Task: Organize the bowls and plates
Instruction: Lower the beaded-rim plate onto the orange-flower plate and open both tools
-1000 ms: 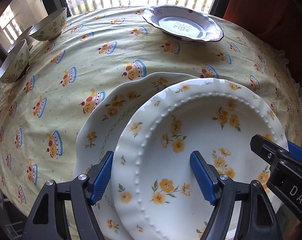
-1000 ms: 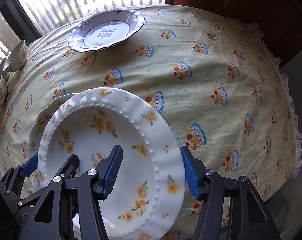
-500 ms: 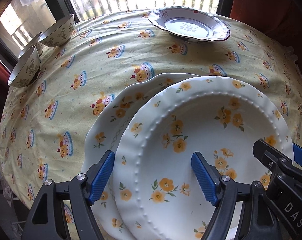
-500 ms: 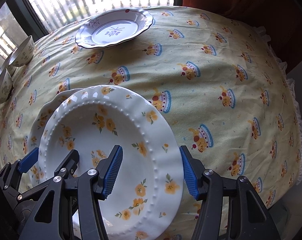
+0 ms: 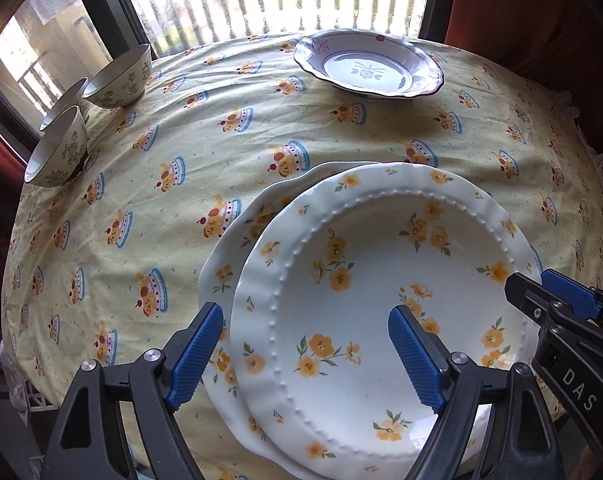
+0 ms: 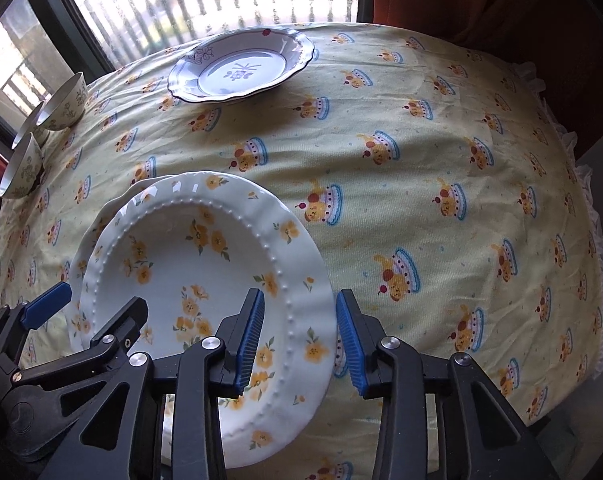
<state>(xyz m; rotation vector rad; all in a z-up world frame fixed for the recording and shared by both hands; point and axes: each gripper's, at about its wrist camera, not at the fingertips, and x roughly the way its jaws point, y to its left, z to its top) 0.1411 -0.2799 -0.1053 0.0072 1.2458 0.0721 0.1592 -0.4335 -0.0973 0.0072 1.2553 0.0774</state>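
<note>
A white plate with yellow flowers and a beaded ring [image 5: 381,280] [image 6: 189,264] lies on top of a similar scalloped plate [image 5: 229,272] [image 6: 101,224] at the table's near edge. My left gripper [image 5: 305,316] [image 6: 101,300] hovers over the top plate's left rim. Its jaws are wide apart and still opening, and neither pad touches the plate. My right gripper [image 6: 299,300] [image 5: 537,284] straddles the plate's right rim. Its jaws are closing, with the rim between the blue pads and a little gap still showing.
A blue-and-white scalloped plate [image 5: 367,68] [image 6: 241,68] stands at the far side by the window. Three patterned bowls [image 5: 119,80] [image 6: 63,104] cluster at the far left edge. The yellow printed tablecloth [image 5: 221,140] covers the round table, whose edge falls away on the right.
The right gripper's jaws have narrowed around the plate's right rim. The left gripper has lifted a little and its jaws have spread slightly. The plates have not moved.
</note>
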